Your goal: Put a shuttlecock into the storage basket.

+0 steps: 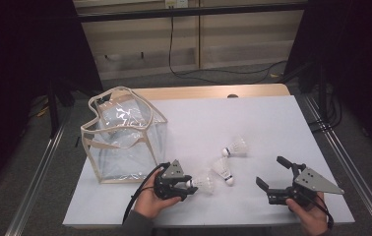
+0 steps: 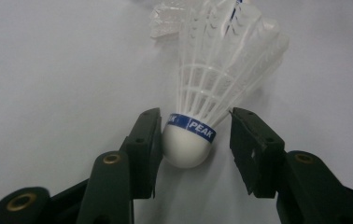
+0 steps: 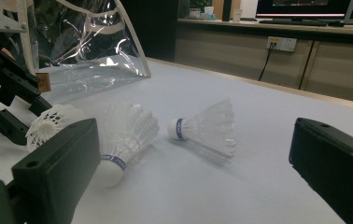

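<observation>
Your left hand-held gripper (image 2: 194,135) brackets the white plastic shuttlecock's (image 2: 212,88) cork on the desk (image 1: 253,118), not yet clamped. Right hand-held gripper (image 1: 272,173) gapes empty. Nothing's in the clear plastic bag (image 1: 122,135); all three remain.

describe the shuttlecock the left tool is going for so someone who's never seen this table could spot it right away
Start at the clear plastic bag on the left of the white table. Just in front of it, near the table's front edge, the left tool has its jaws either side of a white shuttlecock. Two more shuttlecocks lie free nearby; this one alone has its round cork end between the jaws.
</observation>
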